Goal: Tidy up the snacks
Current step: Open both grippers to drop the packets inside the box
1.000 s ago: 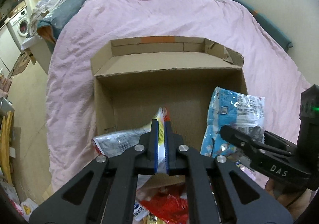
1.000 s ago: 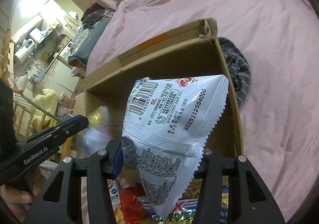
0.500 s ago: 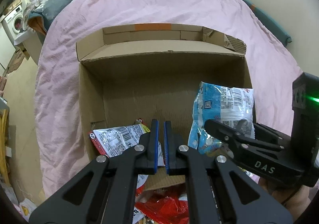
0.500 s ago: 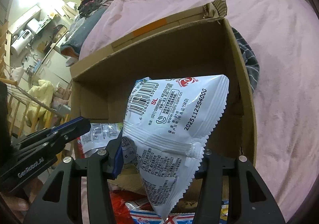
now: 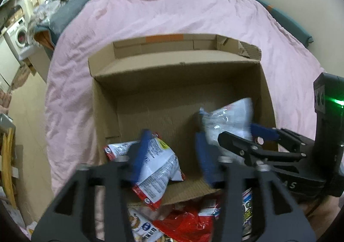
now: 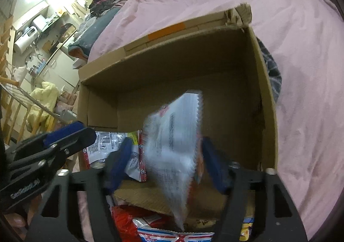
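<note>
step: dropping snack packets into open brown cardboard box point(image 5: 178, 82) on the pink bed | left hand-held gripper point(image 5: 172, 155): jaws just opened, red-and-white foil packet point(image 5: 157, 166) lying free at box's near-left | right hand-held gripper point(image 6: 165, 162): jaws just widened, blurred white crimped-edge packet point(image 6: 174, 138) apparently falling between them into box | next: likely fetch from the loose snack pile point(image 5: 182, 222) before box's near wall

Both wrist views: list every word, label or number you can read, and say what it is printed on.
"AS": white letters on the right gripper body; any letters before them are hidden.
Left gripper body: white lettering, too blurred to read.
White snack bag: print smeared by motion.
Red-edged snack bag: print too small.
Snack packets in front of the cardboard box: unreadable.
</note>
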### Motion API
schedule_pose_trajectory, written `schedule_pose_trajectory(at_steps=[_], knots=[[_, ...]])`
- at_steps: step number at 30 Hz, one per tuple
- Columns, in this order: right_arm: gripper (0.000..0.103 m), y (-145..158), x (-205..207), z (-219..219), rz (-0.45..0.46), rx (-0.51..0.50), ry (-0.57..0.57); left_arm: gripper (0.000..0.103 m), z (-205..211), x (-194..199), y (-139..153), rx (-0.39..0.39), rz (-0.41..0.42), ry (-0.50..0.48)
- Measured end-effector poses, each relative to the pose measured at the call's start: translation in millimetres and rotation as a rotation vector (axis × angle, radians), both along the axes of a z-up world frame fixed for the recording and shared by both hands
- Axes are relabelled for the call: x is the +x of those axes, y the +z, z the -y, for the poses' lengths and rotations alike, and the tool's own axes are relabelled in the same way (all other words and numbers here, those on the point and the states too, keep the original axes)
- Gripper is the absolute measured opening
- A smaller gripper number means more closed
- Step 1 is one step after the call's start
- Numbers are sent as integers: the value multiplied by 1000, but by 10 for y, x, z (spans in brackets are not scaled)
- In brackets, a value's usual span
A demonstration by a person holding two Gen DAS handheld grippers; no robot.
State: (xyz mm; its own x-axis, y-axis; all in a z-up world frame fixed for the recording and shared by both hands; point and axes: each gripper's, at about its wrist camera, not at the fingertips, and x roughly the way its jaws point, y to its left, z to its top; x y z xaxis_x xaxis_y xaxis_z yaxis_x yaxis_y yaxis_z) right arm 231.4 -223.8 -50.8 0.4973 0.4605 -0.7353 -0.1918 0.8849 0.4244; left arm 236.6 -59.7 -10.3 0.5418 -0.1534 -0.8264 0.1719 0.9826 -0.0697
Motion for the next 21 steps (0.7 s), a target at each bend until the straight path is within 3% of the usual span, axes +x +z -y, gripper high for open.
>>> schedule_pose_trajectory(at_steps=[1,4,12,21], knots=[[85,25,2,19,9,-4,-8,69,-20,-21,31,2,12,3],[86,121,-3,114,39,-9,-45,80,-83,-67,68,-1,25,19],[86,182,-26,319,25,65,-91,80,-143,-127,27,9,7,28],[86,416,-174,360,107,23,-99,80,-274,-257,167,27,54,90]])
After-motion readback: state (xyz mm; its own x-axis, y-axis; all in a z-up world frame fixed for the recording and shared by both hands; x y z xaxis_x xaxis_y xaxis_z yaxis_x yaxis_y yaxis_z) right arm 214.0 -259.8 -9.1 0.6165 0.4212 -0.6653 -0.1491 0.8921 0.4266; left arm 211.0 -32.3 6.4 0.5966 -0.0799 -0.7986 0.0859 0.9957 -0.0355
